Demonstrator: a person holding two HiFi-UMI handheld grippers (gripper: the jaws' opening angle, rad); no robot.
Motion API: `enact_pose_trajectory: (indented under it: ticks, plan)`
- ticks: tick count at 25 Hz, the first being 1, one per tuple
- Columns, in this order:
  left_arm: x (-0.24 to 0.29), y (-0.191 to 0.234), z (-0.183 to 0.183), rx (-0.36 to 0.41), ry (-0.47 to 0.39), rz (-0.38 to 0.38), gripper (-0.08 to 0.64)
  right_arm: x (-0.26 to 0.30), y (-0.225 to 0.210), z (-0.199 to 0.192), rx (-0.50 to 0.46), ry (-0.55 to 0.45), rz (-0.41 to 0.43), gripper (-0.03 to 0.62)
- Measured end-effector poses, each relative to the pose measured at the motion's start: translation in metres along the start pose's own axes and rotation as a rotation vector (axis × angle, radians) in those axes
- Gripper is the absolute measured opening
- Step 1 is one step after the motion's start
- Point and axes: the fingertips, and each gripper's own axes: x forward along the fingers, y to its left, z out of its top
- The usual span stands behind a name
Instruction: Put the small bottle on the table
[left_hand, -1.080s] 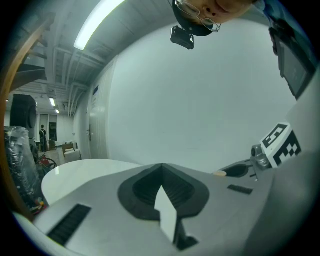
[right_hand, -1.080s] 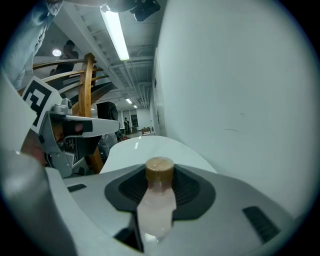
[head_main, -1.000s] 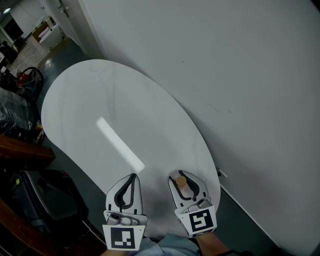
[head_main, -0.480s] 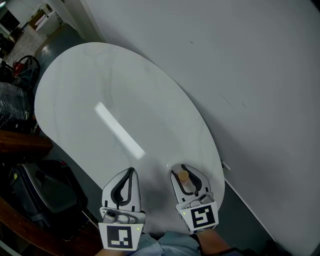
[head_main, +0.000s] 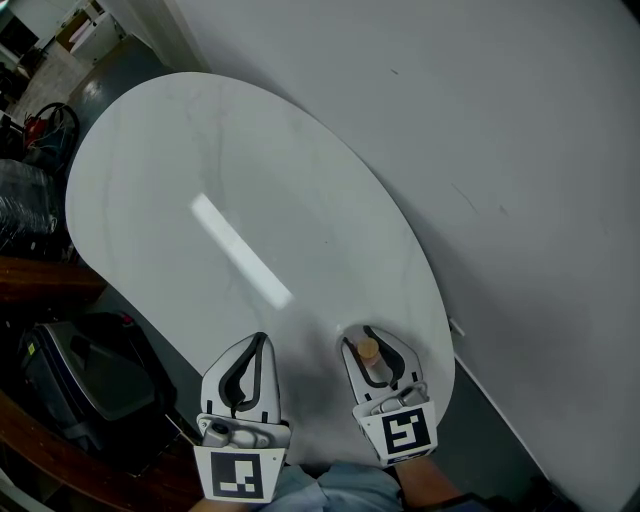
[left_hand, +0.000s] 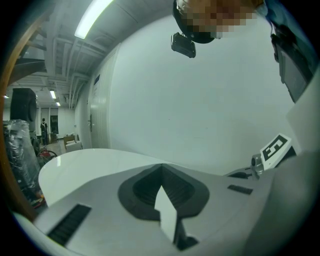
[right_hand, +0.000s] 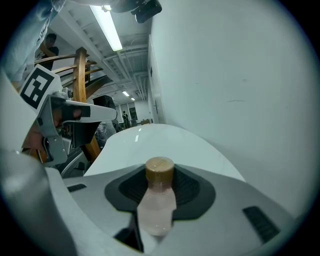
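A small pale pink bottle (head_main: 368, 354) with a tan round cap stands upright between the jaws of my right gripper (head_main: 361, 338), which is shut on it. In the right gripper view the bottle (right_hand: 157, 205) fills the middle, gripped at its body by the dark pads. It hangs over the near right end of the oval white table (head_main: 200, 160); whether its base touches the top I cannot tell. My left gripper (head_main: 261, 342) sits beside it to the left, shut and empty (left_hand: 161, 167).
A plain white wall (head_main: 500, 120) runs close along the table's right side, with a narrow strip of dark floor between. Dark bags (head_main: 80, 380) and a wooden rail (head_main: 40, 285) lie left of the table. The table's near edge is just under both grippers.
My right gripper has sunk a little toward the table's near end with the bottle still in it. The left gripper has kept its place.
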Motion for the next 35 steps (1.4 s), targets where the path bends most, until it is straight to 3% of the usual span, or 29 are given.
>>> enact_pose_trajectory:
  ticks: [12,17,26,35]
  plan:
    - [0.003,-0.003,-0.003,0.007,0.02,-0.009,0.0,0.003,0.001,0.003,-0.006,-0.033,-0.003,0.126]
    - [0.003,-0.002,-0.002,0.014,0.015,-0.009,0.0,-0.003,0.01,-0.019,-0.138,0.131,0.03,0.126]
    - [-0.003,-0.003,-0.006,0.021,0.009,0.004,0.0,-0.002,0.014,-0.029,-0.169,0.161,0.003,0.129]
    - [-0.017,-0.001,-0.001,0.024,-0.021,0.031,0.0,0.004,0.01,-0.029,-0.166,0.129,-0.009,0.149]
